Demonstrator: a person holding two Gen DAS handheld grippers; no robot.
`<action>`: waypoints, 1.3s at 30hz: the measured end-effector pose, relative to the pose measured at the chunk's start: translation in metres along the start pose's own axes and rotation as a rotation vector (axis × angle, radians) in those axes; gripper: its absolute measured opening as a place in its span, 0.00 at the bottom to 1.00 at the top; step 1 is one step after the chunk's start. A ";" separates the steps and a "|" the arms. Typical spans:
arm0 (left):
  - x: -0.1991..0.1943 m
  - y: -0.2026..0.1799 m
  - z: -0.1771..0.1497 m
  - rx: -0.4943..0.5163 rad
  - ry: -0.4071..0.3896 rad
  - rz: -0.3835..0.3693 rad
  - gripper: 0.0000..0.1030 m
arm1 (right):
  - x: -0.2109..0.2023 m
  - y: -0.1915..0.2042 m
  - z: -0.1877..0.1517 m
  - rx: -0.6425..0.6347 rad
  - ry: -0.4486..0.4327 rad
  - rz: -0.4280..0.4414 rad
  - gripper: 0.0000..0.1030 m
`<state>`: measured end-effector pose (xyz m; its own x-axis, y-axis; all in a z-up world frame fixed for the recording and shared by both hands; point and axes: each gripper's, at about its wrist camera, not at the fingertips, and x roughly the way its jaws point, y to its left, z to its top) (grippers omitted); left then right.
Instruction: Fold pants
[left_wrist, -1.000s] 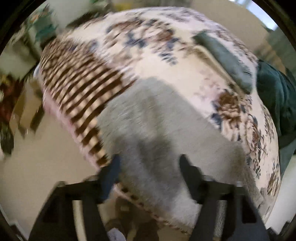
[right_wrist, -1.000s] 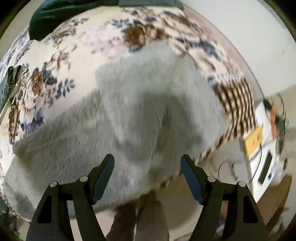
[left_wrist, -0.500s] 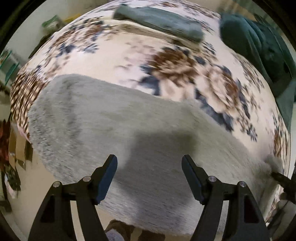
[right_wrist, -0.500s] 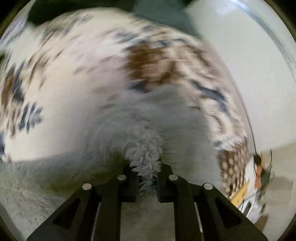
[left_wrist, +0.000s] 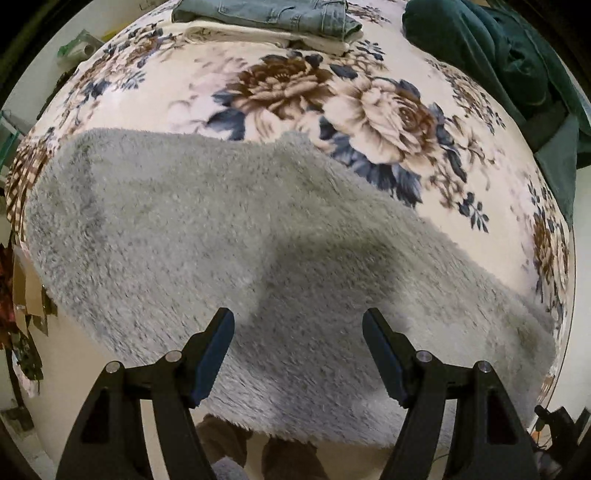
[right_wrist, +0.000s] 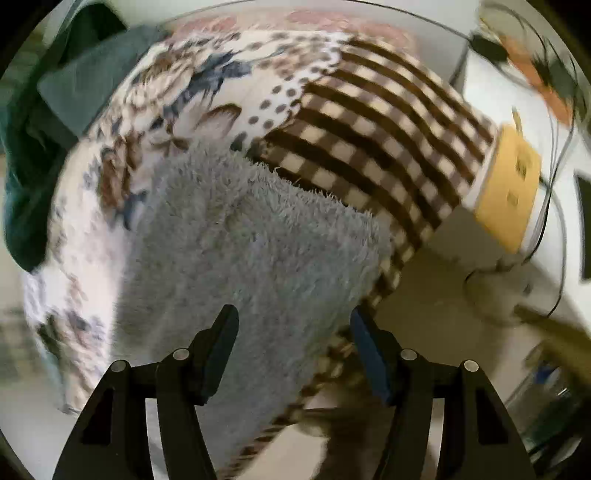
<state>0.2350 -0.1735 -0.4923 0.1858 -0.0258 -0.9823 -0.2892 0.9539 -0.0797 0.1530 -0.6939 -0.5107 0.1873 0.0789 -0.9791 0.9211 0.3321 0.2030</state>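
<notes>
Fuzzy grey pants lie spread flat on the floral bedspread, reaching its near edge. My left gripper hovers open above their near middle, holding nothing. In the right wrist view the pants end in a frayed cuff edge near the checked border. My right gripper is open above that end, with nothing between its fingers.
A folded stack of jeans and pale cloth lies at the far side of the bed. A dark green garment is heaped at the far right. A yellow box and cables sit beside the bed on the right.
My right gripper was shut on a tuft of the pants half a second ago and has now opened and let go. My left gripper stayed open and shifted over the pants.
</notes>
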 end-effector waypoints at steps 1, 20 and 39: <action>0.000 0.000 -0.001 -0.003 0.005 -0.002 0.68 | 0.001 0.000 -0.002 0.012 0.010 0.007 0.64; -0.028 0.240 0.018 -0.378 -0.080 0.133 0.68 | 0.100 0.207 -0.274 -0.388 0.439 0.051 0.64; -0.010 0.365 0.049 -0.516 -0.147 -0.130 0.04 | 0.111 0.257 -0.423 -0.475 0.350 -0.067 0.06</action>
<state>0.1732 0.1896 -0.5034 0.3692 -0.0559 -0.9277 -0.6711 0.6744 -0.3077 0.2662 -0.2024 -0.5633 -0.0646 0.3218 -0.9446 0.6584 0.7251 0.2020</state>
